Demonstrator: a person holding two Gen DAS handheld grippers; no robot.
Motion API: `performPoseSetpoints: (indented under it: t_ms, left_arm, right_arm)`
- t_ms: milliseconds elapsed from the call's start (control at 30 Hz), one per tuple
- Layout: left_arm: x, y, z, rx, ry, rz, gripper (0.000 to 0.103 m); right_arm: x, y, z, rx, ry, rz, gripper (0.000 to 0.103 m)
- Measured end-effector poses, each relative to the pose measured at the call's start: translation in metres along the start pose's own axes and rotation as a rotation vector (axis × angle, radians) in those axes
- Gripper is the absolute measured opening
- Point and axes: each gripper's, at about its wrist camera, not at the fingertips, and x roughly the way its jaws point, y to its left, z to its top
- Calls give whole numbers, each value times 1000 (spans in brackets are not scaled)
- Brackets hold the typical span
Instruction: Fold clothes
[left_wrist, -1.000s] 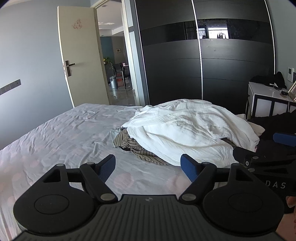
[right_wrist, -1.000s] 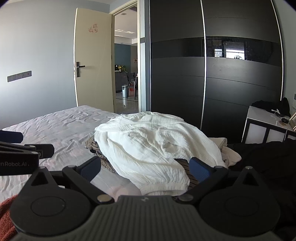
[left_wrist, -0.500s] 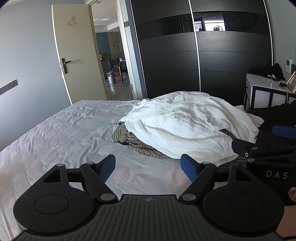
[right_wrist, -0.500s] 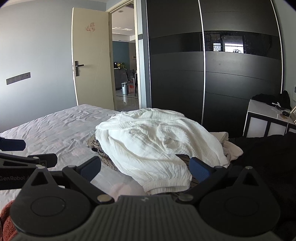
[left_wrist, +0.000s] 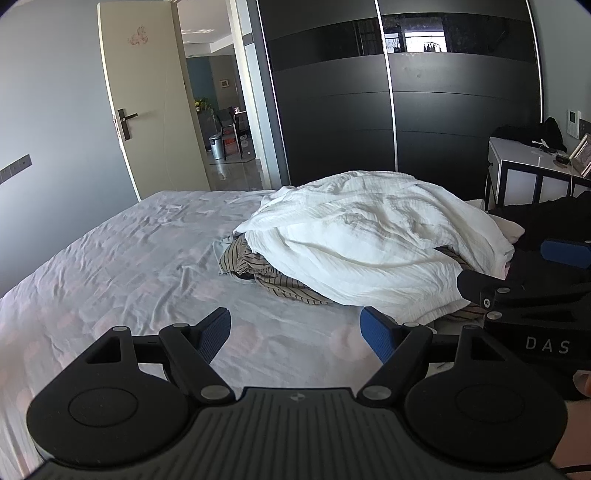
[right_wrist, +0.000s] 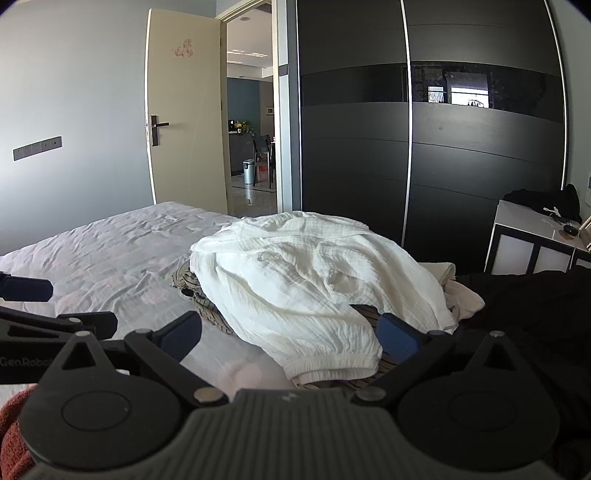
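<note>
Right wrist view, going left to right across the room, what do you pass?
Wall switch panel → open door → doorway → black wardrobe → white side cabinet.

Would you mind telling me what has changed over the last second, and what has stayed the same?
Both views have shifted slightly: the pile of clothes now sits a little lower in the frame, so both grippers seem to have tilted or risen a bit. Nothing was taken hold of or let go. The left gripper and right gripper stay open and empty, and the white garment still lies crumpled over the striped garment on the bed.
</note>
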Motion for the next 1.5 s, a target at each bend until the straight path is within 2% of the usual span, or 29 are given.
performPoseSetpoints:
  t_ms: [300, 600, 700, 800, 1100, 1500]
  left_arm:
    - [0, 1, -1, -3, 6, 4, 91]
    - [8, 5, 0, 15, 29, 11, 91]
    - [14, 9, 3, 18, 41, 7, 91]
    - [20, 14, 9, 17, 45, 6, 91]
    - [57, 36, 29, 17, 89, 8, 91]
    - [101, 91, 41, -21, 158, 94, 91]
  right_arm:
    - [-1, -2, 0, 16, -9, 50, 102]
    - [2, -3, 5, 12, -27, 164, 103]
    - [6, -3, 7, -22, -22, 170, 103]
    - [15, -2, 13, -82, -7, 141, 103]
    - [74, -8, 42, -153, 67, 92, 103]
    - [219, -16, 67, -205, 187, 98, 99]
